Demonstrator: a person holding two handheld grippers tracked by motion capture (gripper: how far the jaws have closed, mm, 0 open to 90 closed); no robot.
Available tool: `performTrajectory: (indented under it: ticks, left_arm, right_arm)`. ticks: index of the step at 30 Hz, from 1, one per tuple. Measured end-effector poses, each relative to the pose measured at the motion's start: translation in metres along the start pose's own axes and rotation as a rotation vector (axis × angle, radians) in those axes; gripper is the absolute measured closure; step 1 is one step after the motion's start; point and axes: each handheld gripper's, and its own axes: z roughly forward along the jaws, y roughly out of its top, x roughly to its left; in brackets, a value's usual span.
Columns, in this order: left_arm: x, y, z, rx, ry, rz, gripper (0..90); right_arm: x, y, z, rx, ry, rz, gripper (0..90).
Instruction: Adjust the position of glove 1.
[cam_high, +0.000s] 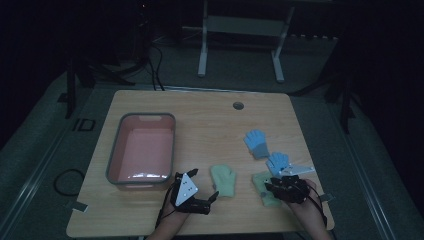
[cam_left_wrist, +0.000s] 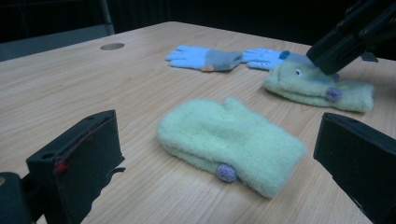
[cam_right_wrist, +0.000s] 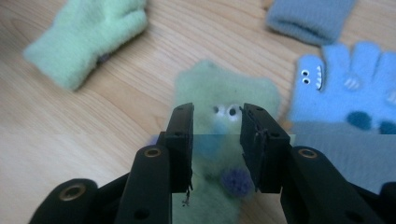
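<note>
Two pale green mittens lie near the table's front edge. The plain one (cam_high: 223, 180) (cam_left_wrist: 243, 144) lies flat in front of my left gripper (cam_high: 203, 185) (cam_left_wrist: 217, 135), whose jaws stand wide open on either side of it and clear of it. The other green mitten (cam_high: 261, 186) (cam_right_wrist: 205, 88) (cam_left_wrist: 317, 86) has eyes and a purple pompom. My right gripper (cam_high: 272, 187) (cam_right_wrist: 217, 112) (cam_left_wrist: 329, 58) is right over it, jaws partly apart astride its face, the fabric flat between them. Two blue gloves (cam_high: 256, 143) (cam_high: 277, 162) (cam_right_wrist: 345, 93) lie just beyond.
A pink bin with a grey rim (cam_high: 145, 116) stands at the left of the wooden table (cam_high: 210, 120). A round hole (cam_high: 238, 105) sits near the far edge. Beyond the table are a desk frame's legs (cam_high: 202, 55) and cables on the floor.
</note>
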Motion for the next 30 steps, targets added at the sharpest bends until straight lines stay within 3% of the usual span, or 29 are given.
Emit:
performTrajectory:
  ticks: [2,8,10,17,21,22,30]
  left_arm:
    - [0.000,0.000,0.000,0.001,0.001,-0.001,1.0]
    - [0.000,0.000,0.000,0.000,0.003,-0.004,1.0]
    - [0.000,0.000,0.000,0.001,0.005,-0.004,1.0]
    - [0.000,0.000,0.000,0.001,0.012,-0.007,1.0]
    - [0.000,0.000,0.001,0.003,0.012,-0.011,1.0]
    - [0.000,0.000,0.001,0.003,0.013,-0.011,1.0]
    - [0.000,0.000,0.000,0.003,0.016,-0.015,1.0]
  right_arm:
    - [-0.001,-0.007,0.012,0.041,-0.013,0.006,66.5]
    - [0.000,-0.008,0.014,0.051,-0.018,0.056,84.6]
    - [0.001,-0.007,0.012,0.046,-0.023,0.078,86.9]
    - [0.009,0.018,-0.005,-0.034,-0.055,0.117,87.8]
    - [0.015,0.037,-0.012,-0.075,-0.080,0.097,87.8]
    - [0.017,0.044,-0.012,-0.097,-0.079,0.096,87.9]
    - [0.020,0.052,0.006,-0.090,-0.086,0.135,87.9]
